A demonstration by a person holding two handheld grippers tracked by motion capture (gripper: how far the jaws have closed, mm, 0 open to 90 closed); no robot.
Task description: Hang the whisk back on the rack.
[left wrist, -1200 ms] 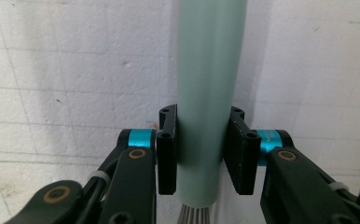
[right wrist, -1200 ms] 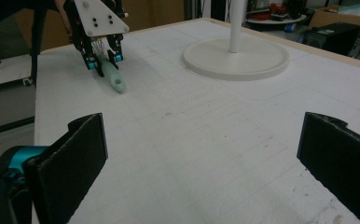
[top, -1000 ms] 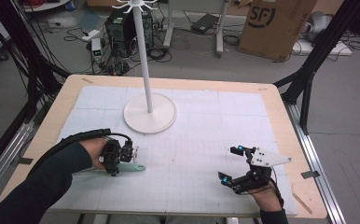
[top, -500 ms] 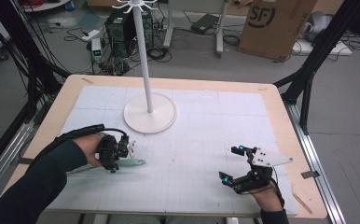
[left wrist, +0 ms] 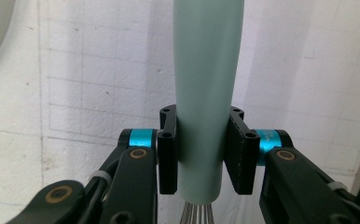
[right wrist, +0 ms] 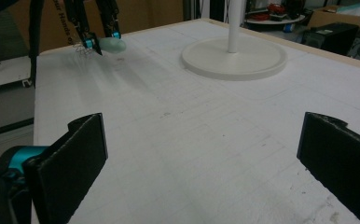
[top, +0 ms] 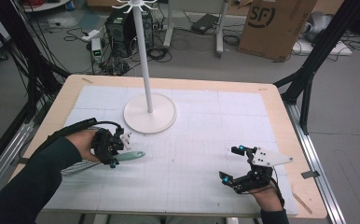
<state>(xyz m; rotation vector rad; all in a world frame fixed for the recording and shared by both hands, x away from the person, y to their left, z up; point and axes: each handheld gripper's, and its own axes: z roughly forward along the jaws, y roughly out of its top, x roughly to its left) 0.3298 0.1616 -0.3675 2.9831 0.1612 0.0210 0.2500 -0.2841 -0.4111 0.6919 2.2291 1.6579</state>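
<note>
Left gripper (top: 112,150) shifted rightward, clamped on whisk (top: 122,157) | right gripper (top: 236,163) unmoved, jaws apart, low over table (top: 206,135)

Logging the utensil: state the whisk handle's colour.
Pale mint green whisk handle, clearest in the left gripper view.

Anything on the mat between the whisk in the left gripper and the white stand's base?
Nothing visible. The left gripper is shut on the whisk handle, and the mat from there to the stand base is bare. The right gripper is far off.
</note>
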